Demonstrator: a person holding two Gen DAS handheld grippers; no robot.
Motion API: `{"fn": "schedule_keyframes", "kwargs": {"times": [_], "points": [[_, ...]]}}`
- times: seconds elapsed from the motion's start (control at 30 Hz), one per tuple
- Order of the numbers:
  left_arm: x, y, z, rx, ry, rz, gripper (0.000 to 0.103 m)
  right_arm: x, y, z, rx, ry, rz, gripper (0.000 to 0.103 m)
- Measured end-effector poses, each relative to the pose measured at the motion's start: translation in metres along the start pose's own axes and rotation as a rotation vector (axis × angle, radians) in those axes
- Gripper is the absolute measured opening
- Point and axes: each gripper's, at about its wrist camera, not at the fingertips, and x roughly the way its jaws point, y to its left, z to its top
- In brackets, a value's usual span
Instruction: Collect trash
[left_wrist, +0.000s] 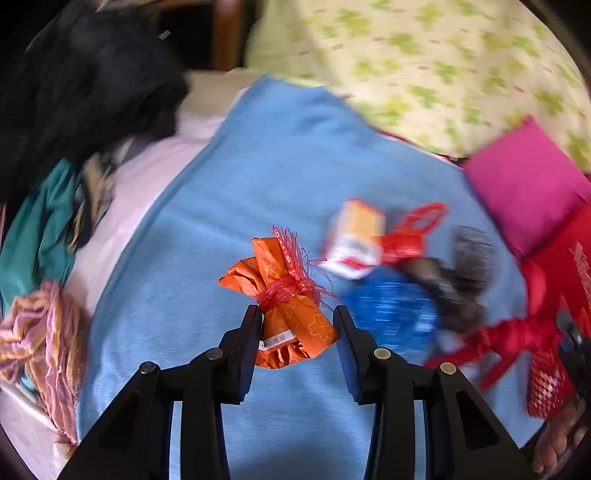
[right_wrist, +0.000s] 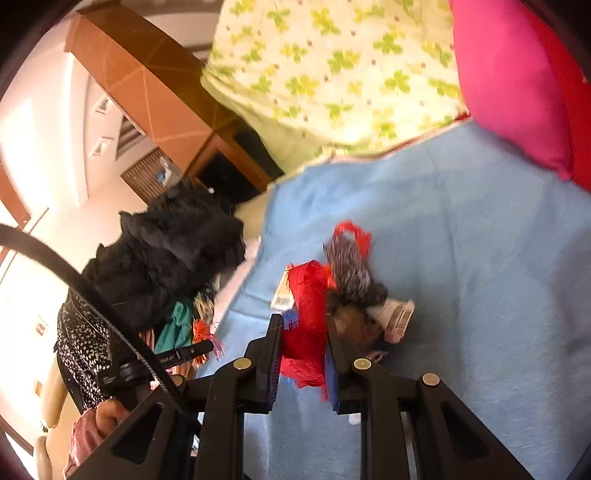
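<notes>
An orange wrapper bundle (left_wrist: 284, 295) tied with frayed red string sits between the pads of my left gripper (left_wrist: 297, 328), which is shut on it above the blue blanket (left_wrist: 258, 184). My right gripper (right_wrist: 303, 326) is shut on a red mesh bag (right_wrist: 306, 314). In the left wrist view the same red mesh bag (left_wrist: 543, 373) hangs at the far right. A blurred heap of trash lies on the blanket: an orange and white carton (left_wrist: 356, 240), a blue packet (left_wrist: 391, 314) and a dark speckled piece (left_wrist: 469, 258).
A green-flowered pillow (left_wrist: 443, 66) and a pink cushion (left_wrist: 524, 184) lie beyond the blanket. Black clothes (left_wrist: 81, 92), a teal cloth (left_wrist: 40, 229) and a striped cloth (left_wrist: 48, 332) are piled on the left. Wooden furniture (right_wrist: 155, 92) stands behind. A hand (left_wrist: 557, 443) shows at lower right.
</notes>
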Motion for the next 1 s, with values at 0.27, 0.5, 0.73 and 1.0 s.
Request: {"fn": "schedule_keyframes", "kwargs": {"times": [0.27,0.5,0.73,1.0], "points": [[-0.027,-0.090,0.001,0.167,-0.050,-0.105,0.041,-0.063,0.002,0.008,-0.059,-0.188,-0.011,0.021],[-0.040,-0.151,-0.007,0.281,-0.058,-0.167,0.041,-0.107,0.001,0.010,-0.079,-0.309,-0.020,0.021],[-0.027,-0.168,-0.018,0.309,-0.030,-0.167,0.041,-0.111,-0.017,0.012,-0.040,-0.214,-0.020,0.022],[-0.024,-0.130,-0.027,0.256,-0.027,-0.109,0.041,-0.050,-0.019,-0.015,-0.131,0.202,-0.111,0.084]]}}
